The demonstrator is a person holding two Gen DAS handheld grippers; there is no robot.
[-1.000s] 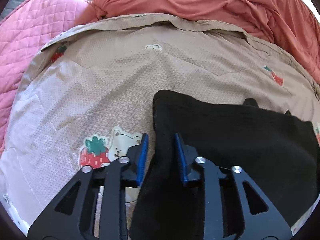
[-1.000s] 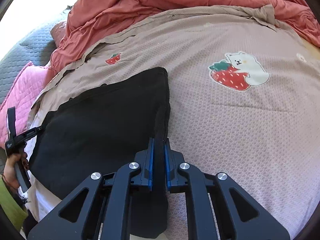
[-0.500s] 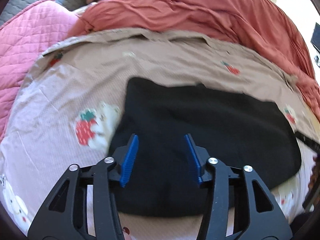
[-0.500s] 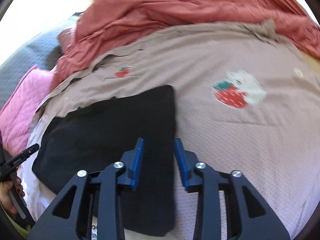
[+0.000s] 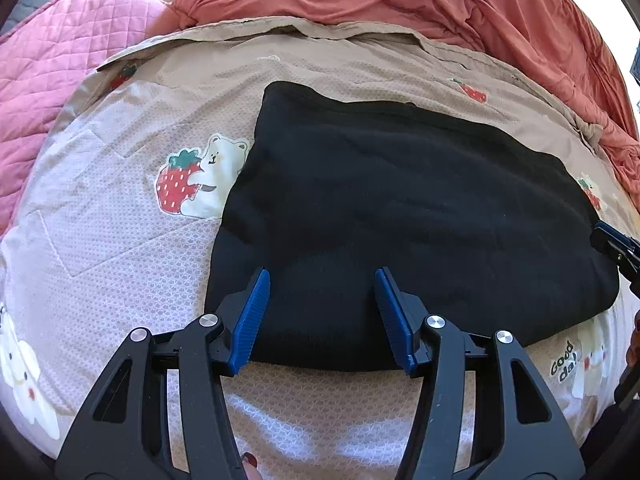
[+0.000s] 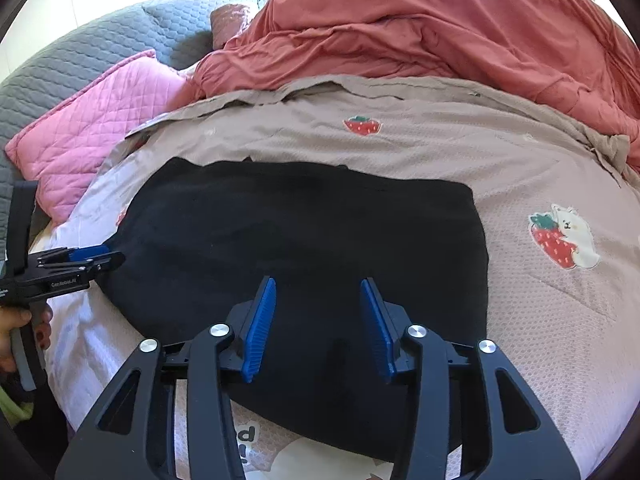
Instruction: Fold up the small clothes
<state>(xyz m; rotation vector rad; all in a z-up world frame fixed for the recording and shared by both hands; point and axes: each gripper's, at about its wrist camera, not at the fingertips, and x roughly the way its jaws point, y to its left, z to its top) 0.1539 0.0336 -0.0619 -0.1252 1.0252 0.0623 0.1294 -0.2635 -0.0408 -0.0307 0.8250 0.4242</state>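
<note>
A black garment (image 5: 400,216) lies flat in a folded rectangle on the beige bedspread (image 5: 120,240); it also shows in the right wrist view (image 6: 304,240). My left gripper (image 5: 322,280) is open and empty, hovering over the garment's near edge. My right gripper (image 6: 318,286) is open and empty, over the garment's near right part. The left gripper also shows from the side at the left edge of the right wrist view (image 6: 100,258), held in a hand beside the garment's left end.
A rumpled red duvet (image 6: 440,28) lies across the far side of the bed. A pink quilted pillow (image 6: 92,120) and a grey quilted cover (image 6: 80,52) are at the far left. The bedspread (image 6: 540,160) carries strawberry-and-bear prints.
Both grippers opened and let go of the black garment, then pulled back and up. The garment now lies flat on the bedspread.
</note>
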